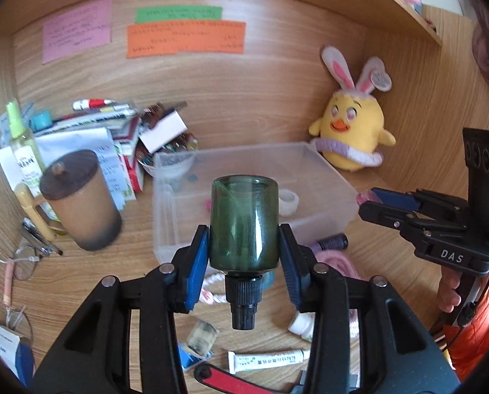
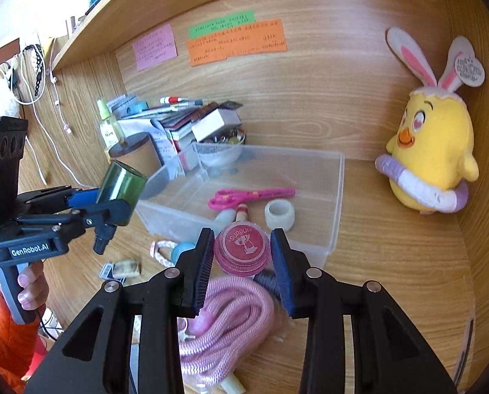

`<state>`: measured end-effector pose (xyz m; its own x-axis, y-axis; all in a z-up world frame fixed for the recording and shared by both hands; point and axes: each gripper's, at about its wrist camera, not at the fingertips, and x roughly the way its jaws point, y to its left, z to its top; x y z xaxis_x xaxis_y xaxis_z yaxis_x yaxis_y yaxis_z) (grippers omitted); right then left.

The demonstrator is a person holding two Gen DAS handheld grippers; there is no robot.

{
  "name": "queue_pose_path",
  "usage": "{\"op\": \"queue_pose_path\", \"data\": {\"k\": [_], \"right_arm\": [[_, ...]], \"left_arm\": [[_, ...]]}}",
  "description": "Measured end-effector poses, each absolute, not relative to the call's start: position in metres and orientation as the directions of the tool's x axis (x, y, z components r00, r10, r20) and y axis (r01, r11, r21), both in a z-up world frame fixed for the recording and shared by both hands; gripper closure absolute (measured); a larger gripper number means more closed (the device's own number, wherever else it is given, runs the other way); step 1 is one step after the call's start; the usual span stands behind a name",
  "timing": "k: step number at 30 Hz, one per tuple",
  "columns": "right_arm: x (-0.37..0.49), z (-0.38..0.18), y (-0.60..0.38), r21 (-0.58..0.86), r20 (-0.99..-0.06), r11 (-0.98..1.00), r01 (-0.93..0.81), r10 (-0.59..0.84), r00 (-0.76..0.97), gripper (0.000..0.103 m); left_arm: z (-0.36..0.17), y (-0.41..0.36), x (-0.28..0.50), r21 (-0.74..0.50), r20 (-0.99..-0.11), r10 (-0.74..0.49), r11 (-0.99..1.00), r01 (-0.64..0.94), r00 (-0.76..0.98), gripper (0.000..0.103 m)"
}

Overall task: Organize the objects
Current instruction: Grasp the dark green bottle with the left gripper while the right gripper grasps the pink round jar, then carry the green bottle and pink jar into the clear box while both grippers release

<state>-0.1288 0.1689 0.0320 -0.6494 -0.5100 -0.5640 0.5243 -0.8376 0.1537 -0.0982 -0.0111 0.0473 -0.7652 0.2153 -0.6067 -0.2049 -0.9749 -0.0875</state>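
Wood-grain tabletop and a wooden back wall with coloured notes fill both views, and a clear bin point(image 2: 338, 197) sits mid-frame. In the left wrist view the left claw point(image 1: 244, 256) is closed on a green bottle point(image 1: 244, 223), its blue pads point(image 1: 198, 259) pressed on the glass sides. The bottle's long axis runs along the fingers, black cap point(image 1: 244, 298) toward the camera and base pointing at the bin. The bin's near wall lies just past the base, so the bottle hangs at its edge, held above the tabletop.

In the right wrist view the right claw point(image 2: 243, 259) is partly open around a pink tin point(image 2: 242, 249), with a fingertip on either side. Whether the pads touch the tin I cannot tell; it seems not yet gripped. The tin lies flat, lid up, just in front of the bin's near wall, with a pink rope point(image 2: 224, 315) below it in the frame.

Inside the bin lie pink scissors point(image 2: 251, 195) and a tape roll point(image 2: 280, 214). A yellow plush point(image 2: 431, 151) stands at the right, well apart.

Judging by this, the left hand is nearer to finishing: a short forward move and release would drop the bottle in. The tin needs gripping first.
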Motion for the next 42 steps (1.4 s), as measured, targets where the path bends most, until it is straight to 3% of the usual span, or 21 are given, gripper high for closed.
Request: {"op": "queue_pose_path", "data": {"k": [7,26,32,42], "right_arm": [[-0.152,0.048,0.161,0.111,-0.546,-0.854,0.508,-0.479,-0.687,0.071],[-0.223,-0.005,0.145,0.094,-0.713,-0.882,0.462,-0.384,-0.586,0.071],[-0.222,-0.012,0.137,0.049,-0.728,-0.878,0.477,-0.358,-0.584,0.071],[-0.223,-0.011,0.136,0.073,-0.741,-0.876,0.477,-0.368,-0.562,0.069]], "left_arm": [[0.062,-0.023,-0.118,-0.076,-0.571,0.161,-0.987,-0.143,-0.805,0.061],[0.018,-0.027,-0.199,-0.079,-0.724,0.118,-0.993,-0.089,-0.68,0.061],[0.003,-0.018,-0.215,-0.074,-0.778,0.128,-0.991,-0.112,-0.615,0.061],[0.005,-0.018,-0.207,-0.093,-0.782,0.165,-0.984,-0.149,-0.601,0.061]]}}
